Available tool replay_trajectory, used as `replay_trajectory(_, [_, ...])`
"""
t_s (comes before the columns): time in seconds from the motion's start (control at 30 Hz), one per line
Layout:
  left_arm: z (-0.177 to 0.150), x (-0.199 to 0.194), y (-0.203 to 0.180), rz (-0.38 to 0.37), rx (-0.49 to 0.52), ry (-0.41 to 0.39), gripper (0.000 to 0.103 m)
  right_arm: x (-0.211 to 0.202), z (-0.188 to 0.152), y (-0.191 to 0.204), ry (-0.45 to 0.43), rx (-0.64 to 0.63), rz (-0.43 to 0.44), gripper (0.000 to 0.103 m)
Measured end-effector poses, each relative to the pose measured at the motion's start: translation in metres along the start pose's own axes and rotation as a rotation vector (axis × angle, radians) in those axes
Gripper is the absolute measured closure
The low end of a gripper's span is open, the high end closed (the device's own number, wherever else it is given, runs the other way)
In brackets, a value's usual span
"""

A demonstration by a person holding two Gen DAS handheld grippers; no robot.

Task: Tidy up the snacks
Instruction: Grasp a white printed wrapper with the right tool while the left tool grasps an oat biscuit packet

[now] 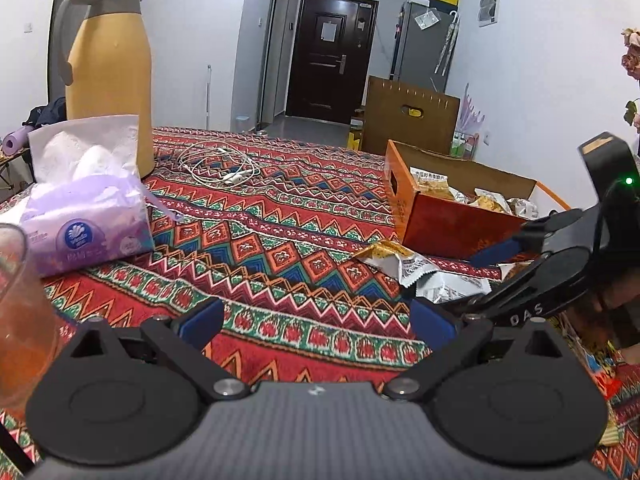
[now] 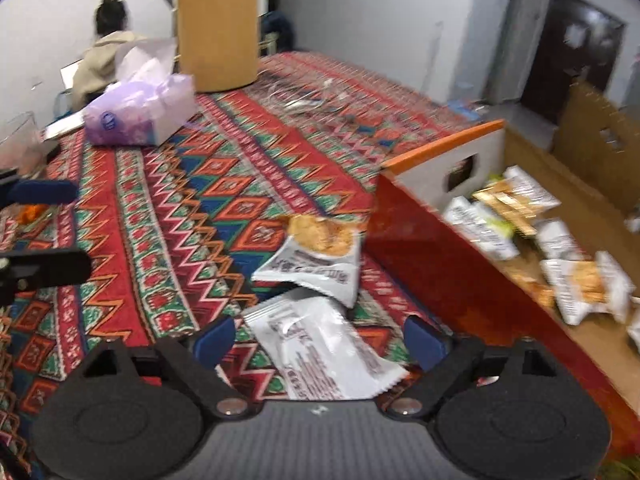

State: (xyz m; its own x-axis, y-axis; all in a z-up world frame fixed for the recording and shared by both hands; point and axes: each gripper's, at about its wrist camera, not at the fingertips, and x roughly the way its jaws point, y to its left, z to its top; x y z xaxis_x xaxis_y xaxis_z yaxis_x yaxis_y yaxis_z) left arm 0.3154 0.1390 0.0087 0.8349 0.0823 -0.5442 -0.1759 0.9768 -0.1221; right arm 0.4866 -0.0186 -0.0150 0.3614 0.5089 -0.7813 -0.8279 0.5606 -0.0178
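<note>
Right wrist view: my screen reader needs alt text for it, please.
Open right gripper over a white snack packet on a patterned tablecloth, a second packet beyond. An orange box holds more packets at right.

Left claw (image 1: 318,322): matte black plastic body, carbon-weave grey centre plate with a small pale mark at its top edge. Two round black discs flank the plate, each with a raised inner ring. Angled black link arms run forward from silver screw heads. Fingers (image 1: 204,320) end in dark blue pads; small grey screws sit at the finger bases.

Right claw (image 2: 320,340): same build, namely black discs, grey weave plate, silver screws, blue-padded fingers (image 2: 216,338). Seen from the left wrist view it shows white lettering, possibly "DAS", on one black arm, and a green indicator light on a black upper housing.
</note>
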Motion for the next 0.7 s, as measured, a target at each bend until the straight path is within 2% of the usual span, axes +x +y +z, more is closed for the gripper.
replay_trajectory(0.07, [0.003,0.007,-0.002,-0.001,0.003,0.005,0.002,0.005,-0.002,-0.004,0.008,0.014,0.037,0.027])
replay_trajectory(0.13, [0.005,0.014,-0.005,-0.002,0.003,0.014,0.002,0.001,-0.008,-0.007,-0.009,0.028,0.058,0.037])
replay_trajectory(0.17, [0.007,0.018,-0.007,-0.006,0.003,0.017,0.002,-0.003,-0.009,-0.008,-0.016,0.032,0.060,0.055])
replay_trajectory(0.2, [0.008,0.021,-0.010,-0.009,0.004,0.021,0.002,-0.007,-0.012,-0.010,-0.022,0.043,0.065,0.064])
replay_trajectory(0.3, [0.014,0.031,-0.017,-0.023,0.004,0.028,0.002,-0.015,-0.019,-0.014,-0.024,0.044,0.043,0.064])
replay_trajectory(0.37, [0.017,0.037,-0.024,-0.034,0.008,0.033,0.002,-0.028,-0.025,-0.015,-0.056,0.047,0.015,0.064])
replay_trajectory(0.5, [0.027,0.054,-0.043,-0.057,0.026,0.054,0.002,-0.076,-0.038,-0.025,-0.189,0.091,-0.089,0.064])
replay_trajectory(0.63, [0.041,0.088,-0.067,-0.093,0.039,0.105,0.003,-0.127,-0.055,-0.039,-0.323,0.162,-0.139,0.064])
replay_trajectory(0.7, [0.045,0.111,-0.082,-0.074,0.077,0.130,0.010,-0.145,-0.064,-0.043,-0.360,0.182,-0.146,0.064])
